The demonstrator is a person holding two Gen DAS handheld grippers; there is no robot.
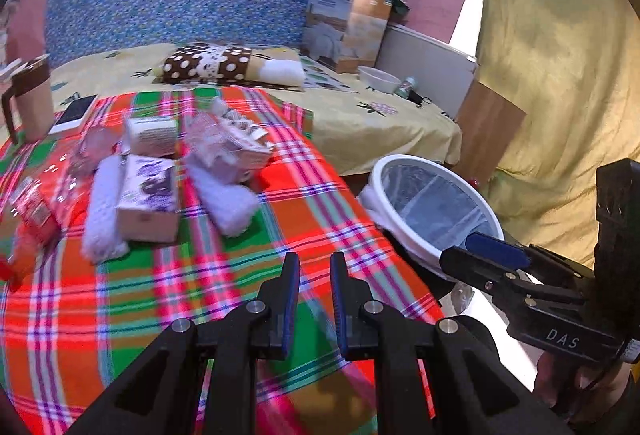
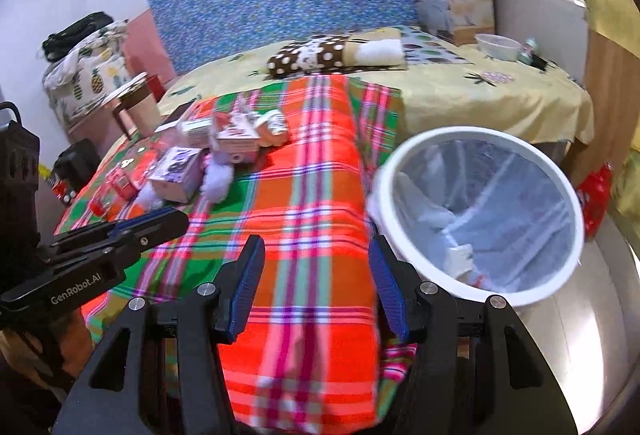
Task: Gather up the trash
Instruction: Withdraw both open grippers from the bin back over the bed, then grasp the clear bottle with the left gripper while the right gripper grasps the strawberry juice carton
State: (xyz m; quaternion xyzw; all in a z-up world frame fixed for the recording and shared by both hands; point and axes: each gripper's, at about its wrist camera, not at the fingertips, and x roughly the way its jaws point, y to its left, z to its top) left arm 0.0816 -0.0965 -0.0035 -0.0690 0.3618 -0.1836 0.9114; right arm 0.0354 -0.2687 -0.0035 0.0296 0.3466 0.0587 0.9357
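Trash pile (image 1: 168, 171) is sitting at ten o'clock on the plaid blanket (image 1: 224, 299), mostly uncollected; bin (image 2: 480, 215) at two o'clock is already holding some scraps. You're hovering over clear blanket near its edge. Right gripper (image 2: 316, 283) is spread, empty; left gripper (image 1: 315, 299) is nearly pressed together, empty.

Bare plaid cloth (image 2: 312, 195) lies open ahead — the trash pile (image 2: 208, 159) crowds ten o'clock, a mug (image 2: 138, 107) behind it; the white bin (image 2: 480, 215) stands unobstructed at two o'clock.
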